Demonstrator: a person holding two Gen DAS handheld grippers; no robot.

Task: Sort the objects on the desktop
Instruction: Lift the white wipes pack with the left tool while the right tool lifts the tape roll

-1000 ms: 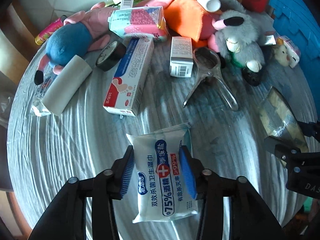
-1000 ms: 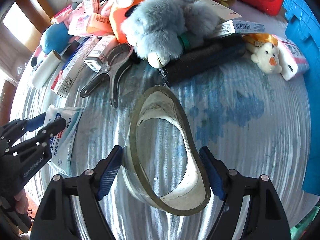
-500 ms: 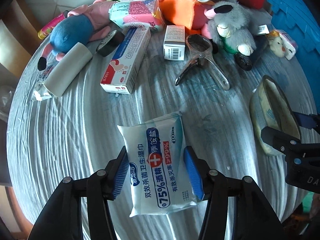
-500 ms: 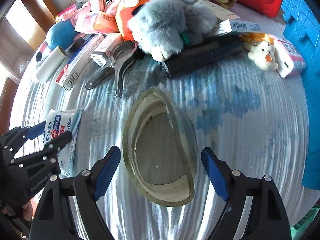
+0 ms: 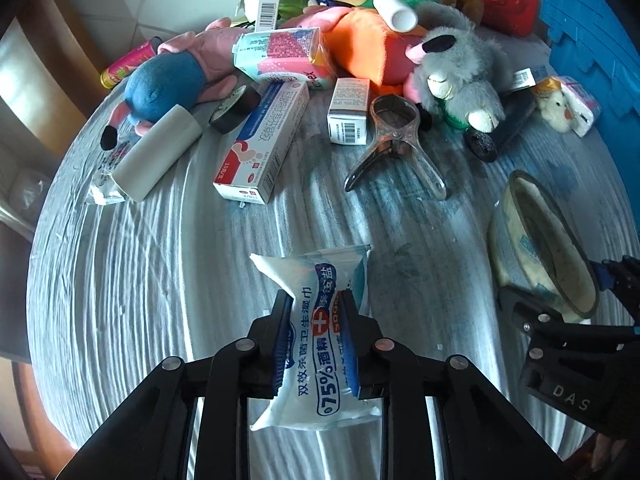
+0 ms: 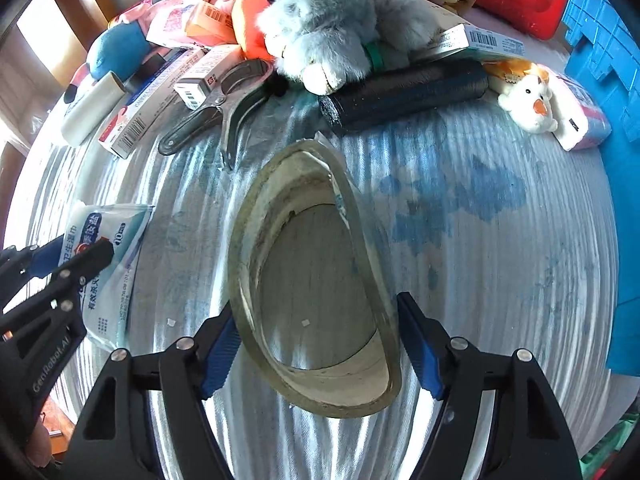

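The left tool (image 5: 316, 328) has just closed, pinching the wipes pack (image 5: 320, 344); the right tool (image 6: 320, 348) has been narrowing around the tape roll (image 6: 316, 280), its pads touching the rim on the desk (image 6: 500, 280).

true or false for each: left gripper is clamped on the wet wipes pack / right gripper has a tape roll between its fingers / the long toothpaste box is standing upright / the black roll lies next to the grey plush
1. The left gripper is clamped on the wet wipes pack. True; the pack is pinched in at the waist.
2. The right gripper has the tape roll between its fingers. True.
3. The toothpaste box stands upright. False; it lies flat on the table.
4. The black roll lies far from the grey plush. False; it lies right beside it.
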